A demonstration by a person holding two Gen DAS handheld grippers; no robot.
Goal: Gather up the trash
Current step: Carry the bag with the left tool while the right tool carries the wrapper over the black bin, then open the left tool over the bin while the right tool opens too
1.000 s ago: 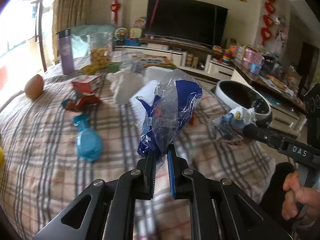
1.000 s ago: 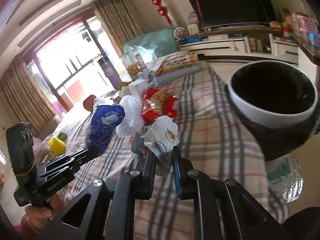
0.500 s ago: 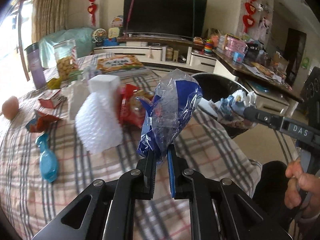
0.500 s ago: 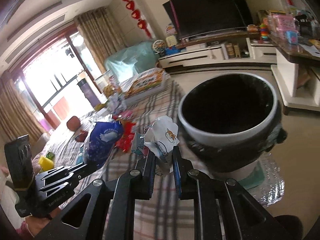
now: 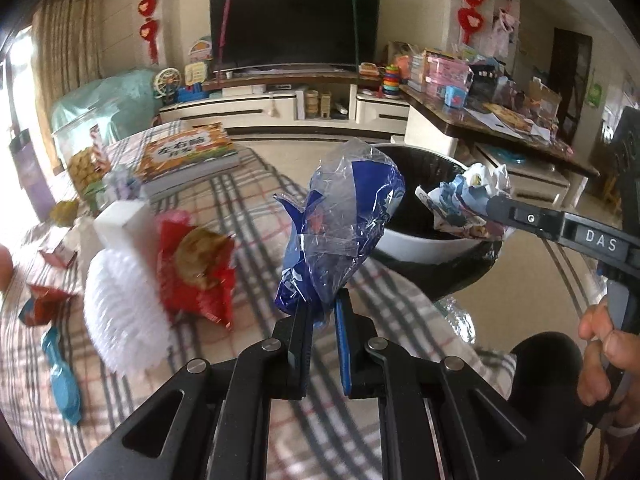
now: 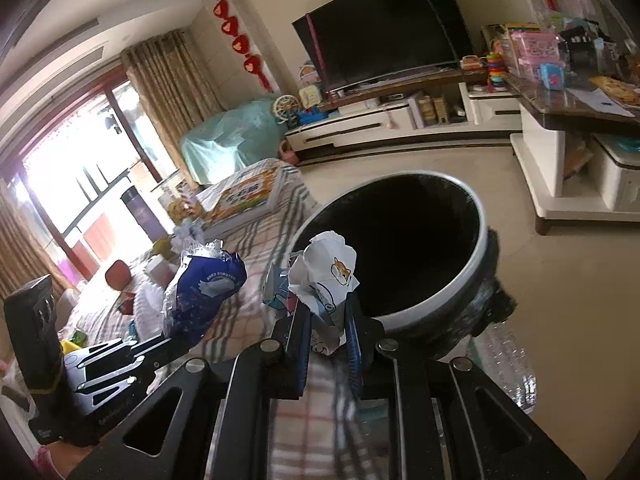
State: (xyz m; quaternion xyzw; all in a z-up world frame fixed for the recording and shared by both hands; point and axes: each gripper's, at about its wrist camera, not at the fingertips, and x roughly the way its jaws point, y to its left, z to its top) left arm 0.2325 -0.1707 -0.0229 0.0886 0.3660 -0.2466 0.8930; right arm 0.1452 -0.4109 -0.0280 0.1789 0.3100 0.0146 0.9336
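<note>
We carry both finds to the round black white-rimmed bin (image 6: 440, 300) — left gripper (image 5: 322, 312) pinching the crinkled blue-and-clear plastic bag (image 5: 344, 216), right gripper (image 6: 328, 320) pinching the crumpled white cartoon-printed wrapper (image 6: 326, 276). Next: hold each over the opening, then release.

The right gripper (image 6: 328, 316) pinches a crumpled white wrapper (image 6: 326, 276). A black bin (image 6: 460, 280) gapes at two o'clock. At nine o'clock, the left gripper (image 6: 176, 338) clamps a blue bag (image 6: 204, 292).

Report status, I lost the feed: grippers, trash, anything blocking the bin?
Left gripper shut on blue plastic bag. Right gripper shut on crumpled paper wrapper. Trash bin open just ahead, nothing blocking.
</note>
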